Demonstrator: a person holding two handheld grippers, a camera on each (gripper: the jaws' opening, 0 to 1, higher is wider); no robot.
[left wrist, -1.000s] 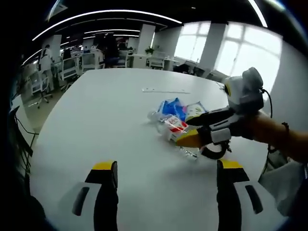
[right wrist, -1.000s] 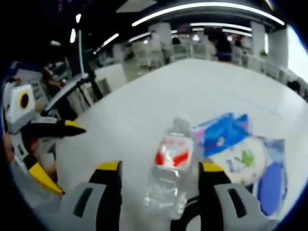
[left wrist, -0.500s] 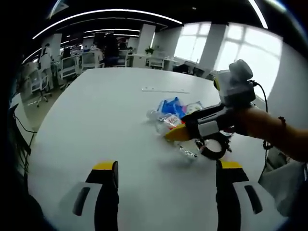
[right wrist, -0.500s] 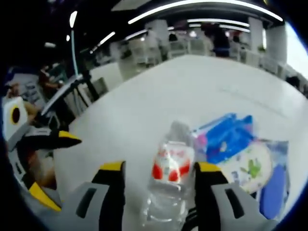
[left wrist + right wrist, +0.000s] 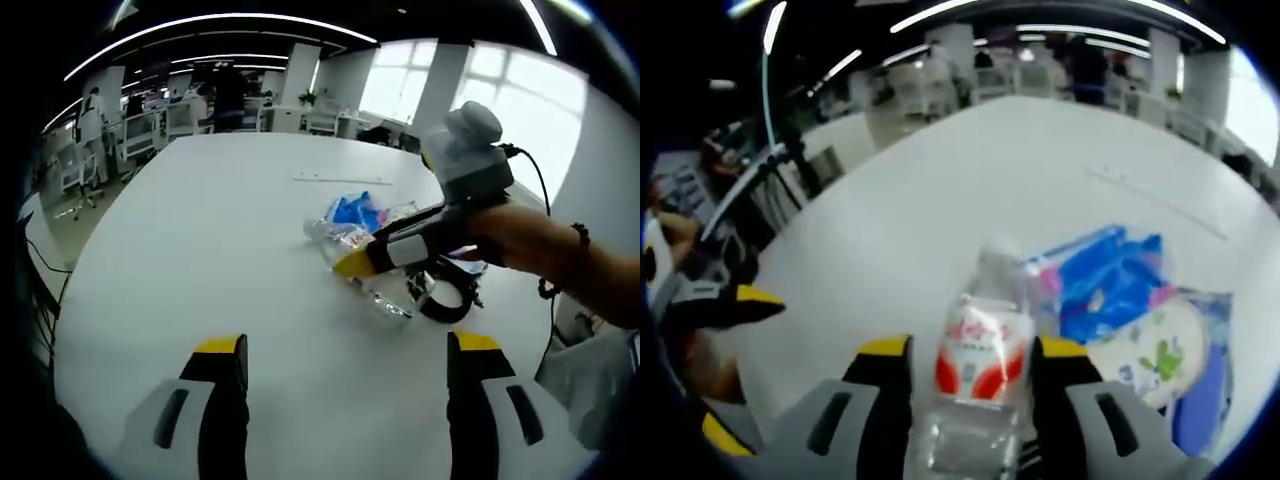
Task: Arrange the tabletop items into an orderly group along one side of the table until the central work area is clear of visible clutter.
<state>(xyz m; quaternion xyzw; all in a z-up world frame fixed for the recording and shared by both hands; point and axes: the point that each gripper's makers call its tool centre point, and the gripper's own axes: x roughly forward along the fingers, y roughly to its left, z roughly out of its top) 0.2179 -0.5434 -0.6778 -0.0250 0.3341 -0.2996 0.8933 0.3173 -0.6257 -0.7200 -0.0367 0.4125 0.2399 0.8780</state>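
A clear water bottle (image 5: 978, 355) with a red and white label lies on the white table (image 5: 940, 200), cap pointing away. My right gripper (image 5: 973, 352) has a jaw pressed against each side of the bottle. Next to the bottle lie a blue packet (image 5: 1108, 285) and a white wipes pack (image 5: 1160, 350) with green print. In the left gripper view, a hand holds the right gripper (image 5: 360, 268) over the bottle (image 5: 345, 238), with the blue packet (image 5: 355, 210) behind. My left gripper (image 5: 345, 350) hovers open over bare table, well short of the pile.
A thin pale strip (image 5: 335, 180) lies flat farther along the table (image 5: 200, 230). Office desks and chairs (image 5: 150, 130) stand beyond the far edge. The left gripper (image 5: 730, 360) shows at the left of the right gripper view, near the table's edge.
The right gripper's jaws have narrowed onto the bottle and slid forward along it. In the left gripper view, the right gripper has shifted left and upward over the pile.
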